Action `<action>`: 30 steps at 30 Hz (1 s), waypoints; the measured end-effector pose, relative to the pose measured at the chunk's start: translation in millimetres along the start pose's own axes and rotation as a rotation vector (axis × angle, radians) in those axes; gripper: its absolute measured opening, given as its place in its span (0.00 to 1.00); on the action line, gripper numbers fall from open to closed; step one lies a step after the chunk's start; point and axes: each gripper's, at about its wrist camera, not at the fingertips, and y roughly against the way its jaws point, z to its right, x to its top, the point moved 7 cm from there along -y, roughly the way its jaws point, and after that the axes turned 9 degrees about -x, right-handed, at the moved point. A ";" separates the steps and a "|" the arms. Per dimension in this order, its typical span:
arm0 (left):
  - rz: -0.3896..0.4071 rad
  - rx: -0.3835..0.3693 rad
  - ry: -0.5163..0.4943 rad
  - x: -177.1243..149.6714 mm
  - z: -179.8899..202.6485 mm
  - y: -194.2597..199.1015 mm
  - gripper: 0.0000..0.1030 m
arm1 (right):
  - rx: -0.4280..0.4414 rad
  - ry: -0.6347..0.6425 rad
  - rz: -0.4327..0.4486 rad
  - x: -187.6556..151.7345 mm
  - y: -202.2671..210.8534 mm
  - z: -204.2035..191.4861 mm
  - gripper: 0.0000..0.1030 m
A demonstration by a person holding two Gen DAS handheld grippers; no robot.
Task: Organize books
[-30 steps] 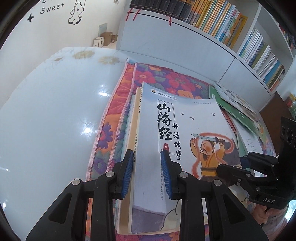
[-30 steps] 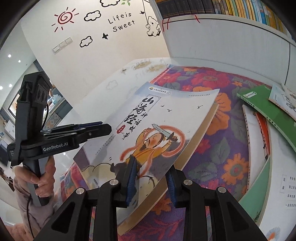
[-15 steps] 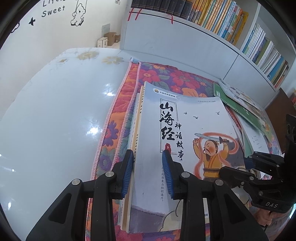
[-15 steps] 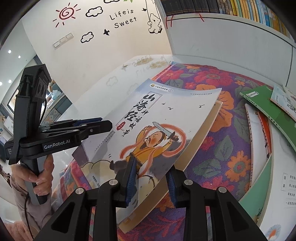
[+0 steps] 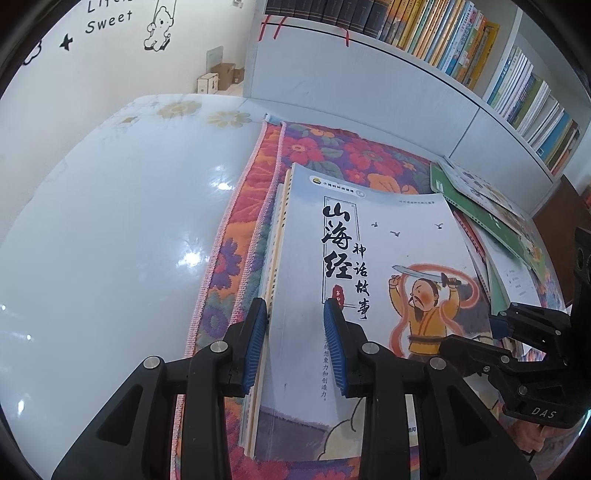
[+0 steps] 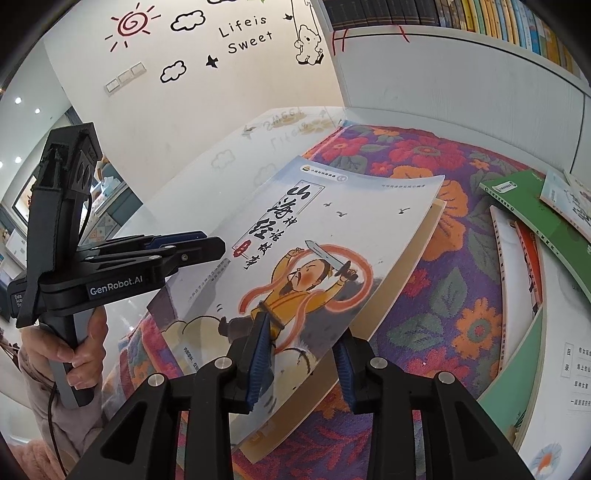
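My left gripper [image 5: 295, 345] sits over the near spine side of the top book [image 5: 373, 295], fingers apart; whether the pads [image 5: 334, 347] touch the cover I cannot tell. My right gripper [image 6: 304, 363] straddles the same book's near right edge [image 6: 306, 280], one finger [image 6: 260, 354] above the cover and the other at or under the edge; the gap is wide and I cannot tell if anything is pinched.

The book lies cover up on a short stack [image 5: 275, 258]: a tan-edged volume and another light one show beneath it along the spine side and at the far right corner [image 6: 430, 218]. The stack rests on a floral cloth [image 5: 321, 147] spread over the table [image 5: 110, 221].

Obstructions: in the left view my right gripper [image 5: 517, 350] crosses the book's near right corner. In the right view my left gripper [image 6: 184, 245] juts in over the book's left edge, its handle held in my left hand [image 6: 79, 350].

To the right, loose books [image 6: 528, 266] lie fanned and overlapping on the cloth, a green one [image 6: 532, 210] uppermost but for a pale illustrated one [image 5: 480, 188]. They lie near the stack, apart from it in the right view.

Left of the cloth's pink edge [image 5: 236, 206] the glossy tabletop is open room. Beyond the far edge stands a white cabinet [image 5: 351, 85], with shelved books [image 5: 443, 33] above it.
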 end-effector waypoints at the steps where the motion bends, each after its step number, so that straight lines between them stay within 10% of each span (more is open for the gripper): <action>1: 0.000 0.003 0.002 -0.1 -0.6 -0.1 0.28 | 0.000 0.001 0.000 0.0 0.0 -0.1 0.32; 30: 0.054 0.047 0.061 4.2 -16.0 11.8 0.28 | -0.045 -0.051 -0.163 -12.0 4.9 17.8 0.41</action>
